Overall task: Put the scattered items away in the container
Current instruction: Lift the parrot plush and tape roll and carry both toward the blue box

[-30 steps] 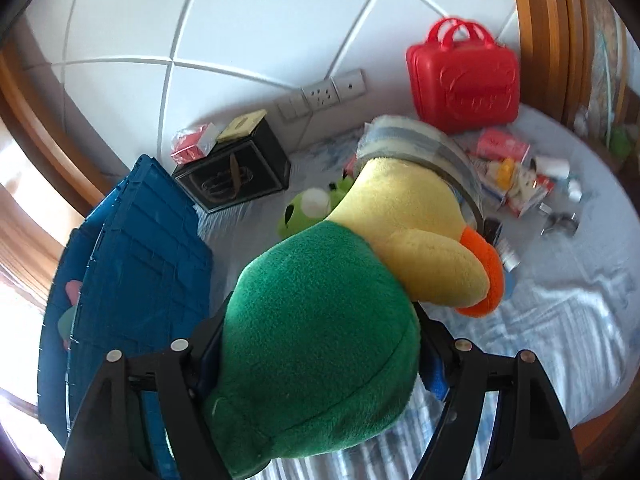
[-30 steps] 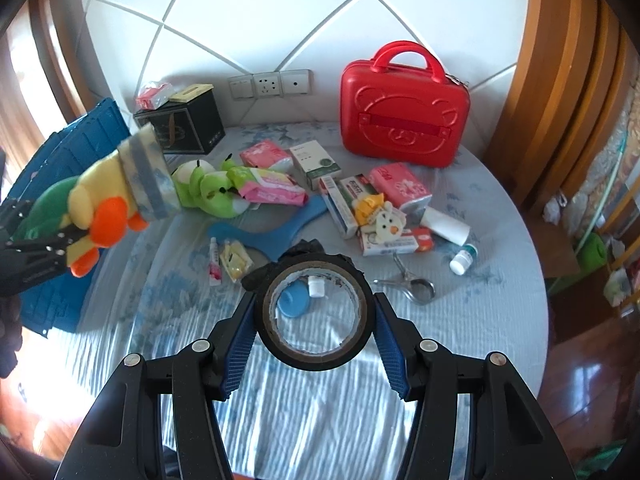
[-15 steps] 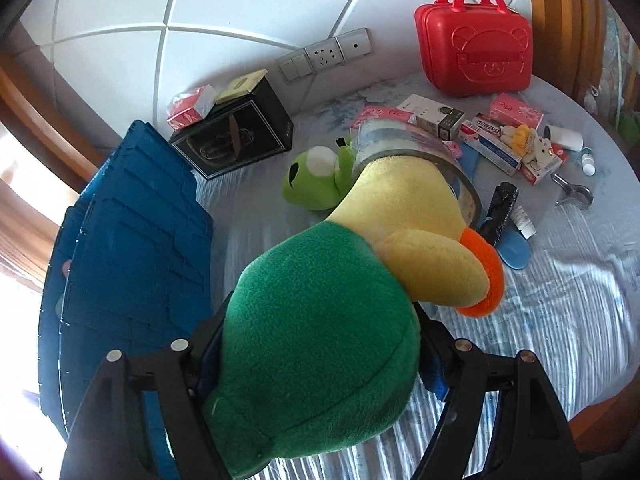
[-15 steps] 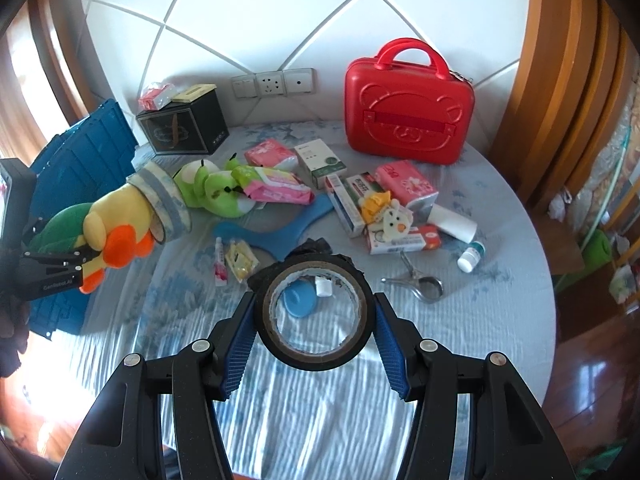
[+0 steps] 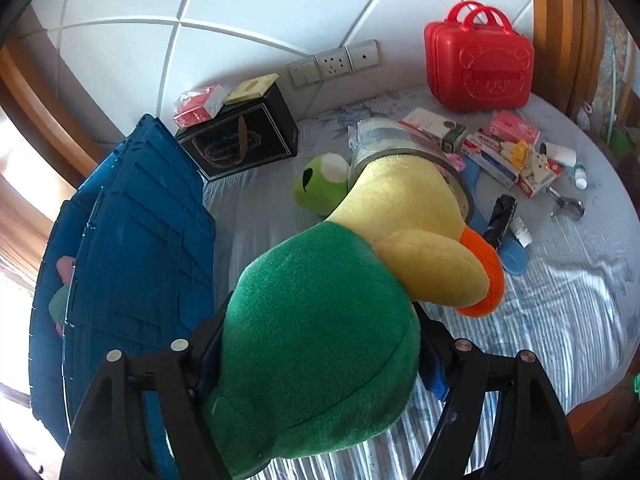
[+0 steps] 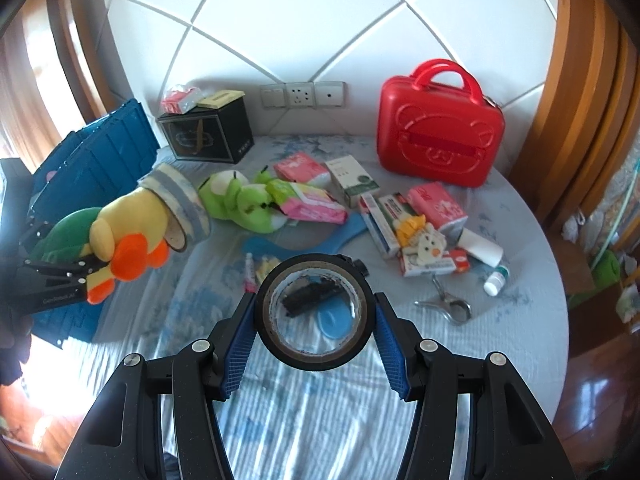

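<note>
Left gripper (image 5: 320, 364) pinches one plush duck (image 5: 320, 340); right gripper (image 6: 316, 344) pinches one tape roll (image 6: 316, 312). One blue crate (image 5: 132, 240), one red case (image 6: 440, 132).

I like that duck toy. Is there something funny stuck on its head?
Yes. The plush duck, clamped in the left gripper, has a grey tape roll slipped over its head like a hat. That looks odd; the right gripper holds a dark tape roll properly.

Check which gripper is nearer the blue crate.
Left. The left gripper, shut on the plush duck, is right beside the blue crate. The right gripper, holding the tape roll, is farther off over the bed.
</note>
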The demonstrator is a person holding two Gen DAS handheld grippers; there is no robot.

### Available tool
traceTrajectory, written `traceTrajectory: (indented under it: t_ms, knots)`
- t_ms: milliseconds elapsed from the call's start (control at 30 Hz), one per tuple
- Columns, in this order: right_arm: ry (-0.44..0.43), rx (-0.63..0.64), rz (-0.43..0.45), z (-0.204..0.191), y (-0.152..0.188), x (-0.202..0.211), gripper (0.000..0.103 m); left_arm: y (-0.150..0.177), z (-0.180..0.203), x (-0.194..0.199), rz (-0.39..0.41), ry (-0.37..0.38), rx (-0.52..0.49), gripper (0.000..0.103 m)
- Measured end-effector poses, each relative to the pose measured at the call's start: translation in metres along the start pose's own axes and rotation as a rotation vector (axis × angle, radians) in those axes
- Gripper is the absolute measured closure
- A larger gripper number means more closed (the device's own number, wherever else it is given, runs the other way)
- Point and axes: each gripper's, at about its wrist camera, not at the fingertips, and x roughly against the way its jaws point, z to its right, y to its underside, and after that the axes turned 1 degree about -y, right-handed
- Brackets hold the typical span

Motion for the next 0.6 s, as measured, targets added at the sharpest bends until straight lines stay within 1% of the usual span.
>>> traceTrajectory:
  t_ms: [67,100,167,233,300,467,500,567,600]
  knots:
    - [0.012,-0.002,0.007,-0.017,-0.003,0.0,0.047,-0.001,-0.011,0.005,0.029,0.013,-0.005,0.026]
    - [0.018,-0.002,0.012,-0.027,-0.005,0.0,0.047,-0.002,-0.02,0.01,0.05,0.032,-0.019,0.026]
    - [0.031,-0.005,0.025,-0.046,-0.009,0.001,0.047,-0.003,-0.033,0.013,0.071,0.065,-0.063,0.026]
    - [0.045,-0.028,0.042,-0.072,-0.016,0.004,0.047,-0.003,-0.045,0.01,0.072,0.096,-0.102,0.026]
    - [0.059,-0.043,0.06,-0.099,-0.022,0.008,0.047,-0.004,-0.065,0.006,0.08,0.126,-0.105,0.027]
    - [0.092,-0.047,0.097,-0.163,-0.036,0.013,0.047,0.001,-0.114,0.013,0.15,0.188,-0.123,0.027]
    - [0.096,-0.051,0.107,-0.174,-0.04,0.015,0.047,0.001,-0.122,0.014,0.158,0.204,-0.141,0.026]
    - [0.109,-0.057,0.129,-0.193,-0.047,0.019,0.047,0.003,-0.133,0.011,0.148,0.241,-0.196,0.026]
    - [0.114,-0.061,0.139,-0.199,-0.049,0.021,0.047,0.003,-0.138,0.01,0.152,0.25,-0.192,0.027]
